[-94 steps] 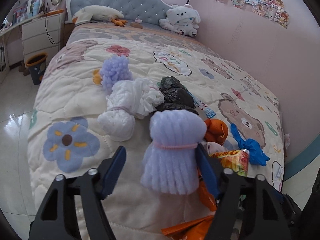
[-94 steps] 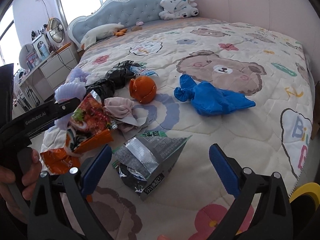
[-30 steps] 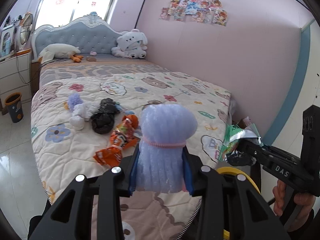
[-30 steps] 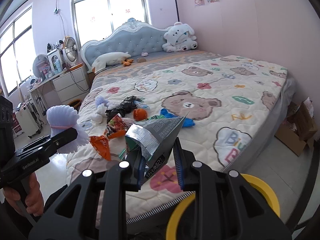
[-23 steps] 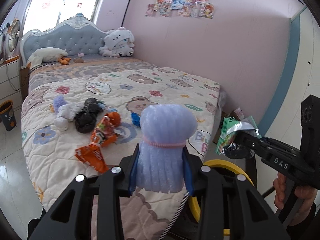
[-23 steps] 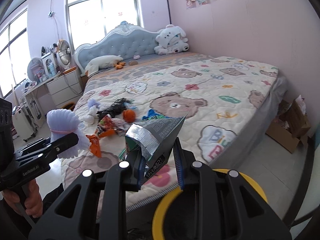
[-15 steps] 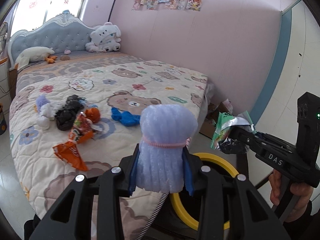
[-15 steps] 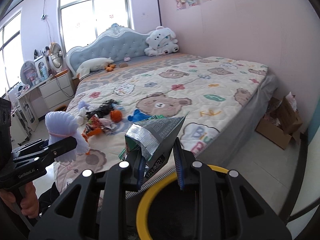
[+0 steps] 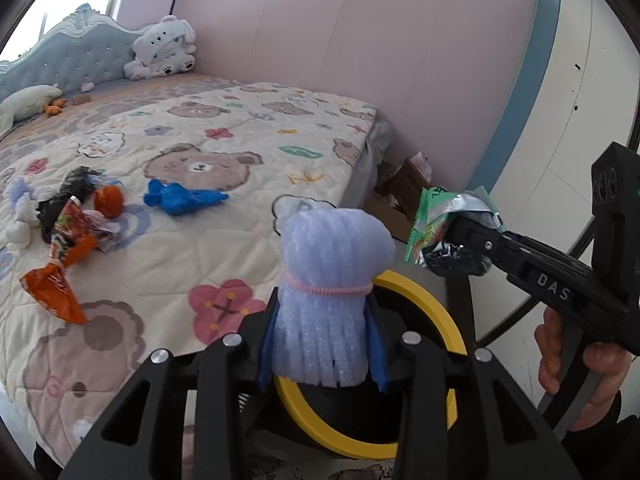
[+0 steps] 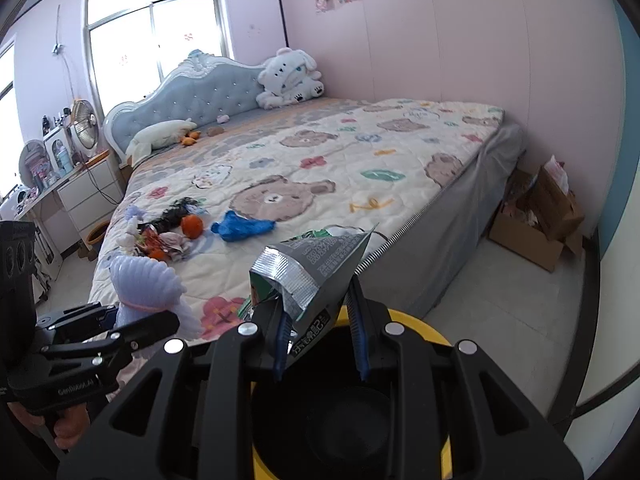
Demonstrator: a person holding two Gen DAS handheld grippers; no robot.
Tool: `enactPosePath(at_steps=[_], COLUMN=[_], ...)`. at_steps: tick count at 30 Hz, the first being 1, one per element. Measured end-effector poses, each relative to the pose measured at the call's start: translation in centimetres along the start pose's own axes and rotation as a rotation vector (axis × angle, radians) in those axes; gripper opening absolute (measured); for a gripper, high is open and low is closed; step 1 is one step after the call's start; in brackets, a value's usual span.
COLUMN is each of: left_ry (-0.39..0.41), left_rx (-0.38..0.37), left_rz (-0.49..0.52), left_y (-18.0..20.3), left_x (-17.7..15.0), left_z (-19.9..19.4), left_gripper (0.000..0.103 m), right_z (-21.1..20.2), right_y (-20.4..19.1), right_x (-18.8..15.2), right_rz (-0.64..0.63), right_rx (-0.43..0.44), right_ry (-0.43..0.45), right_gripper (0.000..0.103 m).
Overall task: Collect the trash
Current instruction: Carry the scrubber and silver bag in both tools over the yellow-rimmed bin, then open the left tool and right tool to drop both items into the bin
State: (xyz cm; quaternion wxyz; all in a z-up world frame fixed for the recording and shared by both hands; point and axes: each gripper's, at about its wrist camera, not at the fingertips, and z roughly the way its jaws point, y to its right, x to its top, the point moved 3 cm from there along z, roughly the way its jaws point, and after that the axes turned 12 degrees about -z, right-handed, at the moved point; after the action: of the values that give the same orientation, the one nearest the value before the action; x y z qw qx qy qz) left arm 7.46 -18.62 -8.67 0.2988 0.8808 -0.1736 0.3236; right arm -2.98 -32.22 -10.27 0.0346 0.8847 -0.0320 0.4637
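Here, the left hand-held gripper (image 9: pixel 322 354) is clenched on a lavender foam net sleeve (image 9: pixel 330 292), which stands upright between the blue pads, long axis vertical, its bulged closed end up and its fringed end down, with a pink band around its waist. It hangs above the yellow-rimmed black trash bin (image 9: pixel 432 304) on the floor at the near corner of the bed (image 9: pixel 248 148). The right hand-held gripper (image 10: pixel 320 344) grasps a silver-and-green snack wrapper (image 10: pixel 316 268) by its lower end; the wrapper's long axis rises up and to the right, its pointed corner aimed toward the far right, and it too is above the bin's opening. On the quilt to the left lie the remaining pieces: a blue glove (image 9: pixel 180 198), an orange ball (image 9: pixel 109 200), orange snack packets (image 9: pixel 60 264), a black bag (image 9: pixel 68 196) and white foam netting (image 9: pixel 18 224), clustered close together.
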Motion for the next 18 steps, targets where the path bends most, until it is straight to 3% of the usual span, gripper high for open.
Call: enactPosePath(at_steps=[18], left_ry=[-0.148], left_rx=[-0.014], left_rz=[0.042], left_y=[2.8], left_x=[-3.5], left_z=[4.4], left_gripper=[0.038], right_z=[2.6], right_y=[3.7], right_x=[-3.9], right_rz=[0.111], right_rx=[0.037], right_ry=[-0.143], right_gripper=[0.026])
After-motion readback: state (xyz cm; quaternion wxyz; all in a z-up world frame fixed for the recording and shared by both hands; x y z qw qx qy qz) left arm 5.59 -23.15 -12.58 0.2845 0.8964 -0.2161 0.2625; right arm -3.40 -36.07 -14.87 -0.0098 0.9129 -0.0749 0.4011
